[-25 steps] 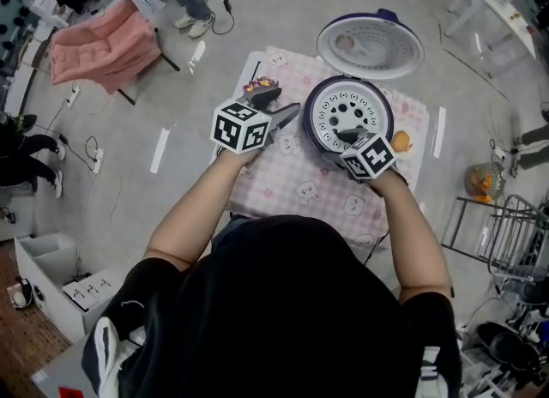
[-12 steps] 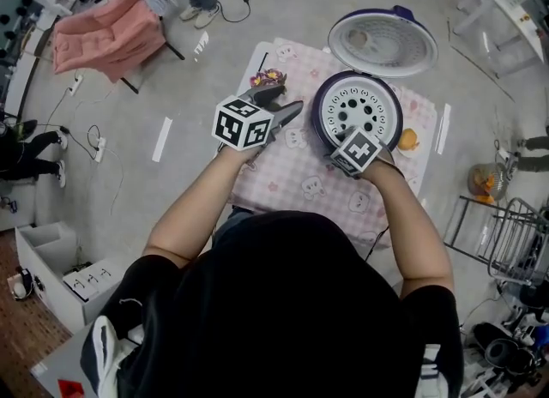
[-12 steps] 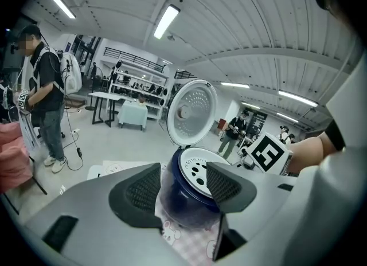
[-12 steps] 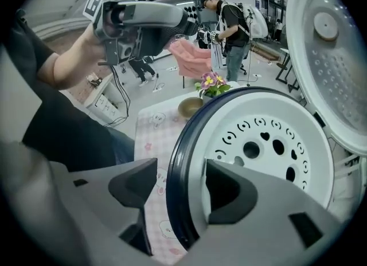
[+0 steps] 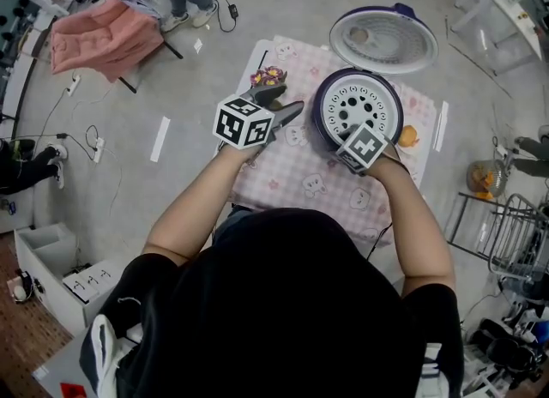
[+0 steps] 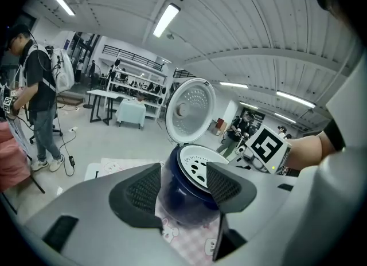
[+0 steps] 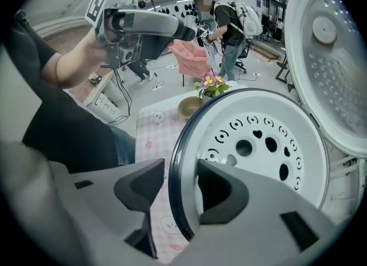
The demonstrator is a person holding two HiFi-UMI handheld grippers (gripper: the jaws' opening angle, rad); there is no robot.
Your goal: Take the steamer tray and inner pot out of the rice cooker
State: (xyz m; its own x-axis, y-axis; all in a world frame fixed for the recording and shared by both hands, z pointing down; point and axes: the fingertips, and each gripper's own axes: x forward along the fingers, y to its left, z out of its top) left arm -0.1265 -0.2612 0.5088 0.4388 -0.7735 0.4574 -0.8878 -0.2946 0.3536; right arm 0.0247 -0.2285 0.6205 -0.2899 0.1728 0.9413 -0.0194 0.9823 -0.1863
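So the right gripper (image 7: 180, 187) points down over the near edge of the rice cooker (image 5: 314, 122). Its jaws have just been closing but aren't pinching yet: one sits inside the white steamer tray (image 7: 269, 144), the other outside the cooker's dark rim, so the tray's edge runs right between them. The left gripper (image 6: 183, 187) hangs spread and empty just left of the cooker, so the right one's clearly nearer, and I'd guess the inner pot is hidden under the tray.

Navy-purple rice cooker (image 5: 314, 130), lid (image 5: 384, 40) white inside. White steamer tray (image 5: 360, 109), dark round and heart-shaped holes. Pink-white check counter cloth (image 5: 300, 183) with bear prints. Pink fabric (image 5: 103, 36) far left. Purple-yellow flowers (image 5: 268, 75). Grey floor (image 5: 214, 10).
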